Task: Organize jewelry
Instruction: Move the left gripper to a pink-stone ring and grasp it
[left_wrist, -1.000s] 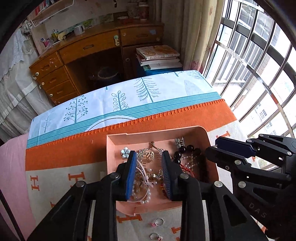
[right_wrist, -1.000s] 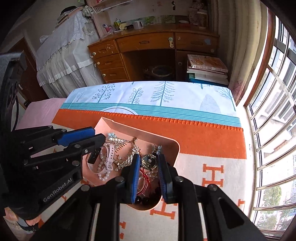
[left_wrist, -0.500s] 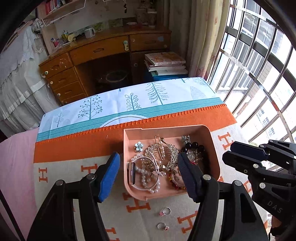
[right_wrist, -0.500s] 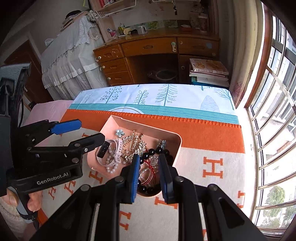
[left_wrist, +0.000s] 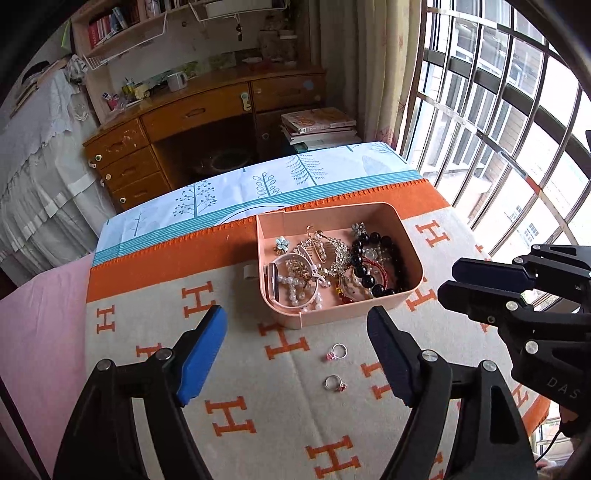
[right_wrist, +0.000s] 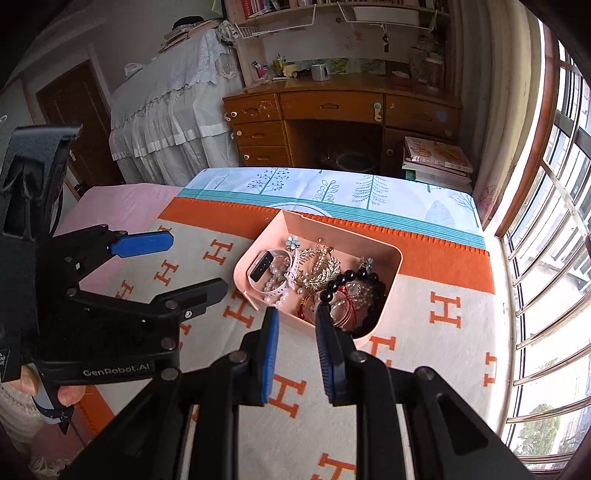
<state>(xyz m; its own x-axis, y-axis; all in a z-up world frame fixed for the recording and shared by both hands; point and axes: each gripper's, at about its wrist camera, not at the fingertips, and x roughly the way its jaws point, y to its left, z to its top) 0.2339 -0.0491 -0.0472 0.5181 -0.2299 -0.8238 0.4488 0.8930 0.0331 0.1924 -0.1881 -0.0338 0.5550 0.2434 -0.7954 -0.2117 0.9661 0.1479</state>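
Pink tray (left_wrist: 343, 314) sits on the orange-and-cream H-pattern blanket (left_wrist: 236, 413), packed with a tangle of jewelry: black bead bracelet (left_wrist: 373, 254), pearl strand (left_wrist: 299, 291), gold leaf comb (left_wrist: 332, 251), small blue flower piece (left_wrist: 281, 243). Individual items overlap — hard to separate red cords from beads.

Left gripper (left_wrist: 295, 354) hovers above the blanket at the tray's 6 o'clock, jaws spread wide, nothing between them. Right gripper (right_wrist: 297, 354) sits near the tray's near edge, jaws partly apart with a narrow gap, holding nothing.

Left wrist view alone shows two rings on the blanket, outside the tray: one ring (left_wrist: 338, 350) with a pink stone, a second ring (left_wrist: 333, 382) closer to the camera. In the right wrist view that patch is hidden behind the gripper's own fingers.

Right wrist view shows the white band with dark face (right_wrist: 260, 267) at the tray's 9 o'clock more plainly.

Beyond the blanket, 12 o'clock: tree-print sheet (left_wrist: 258, 184), wooden desk (left_wrist: 207, 110), book stack (left_wrist: 317, 127). Barred window (left_wrist: 517, 110) at 3 o'clock. Right gripper body cut off at the left view's edge.
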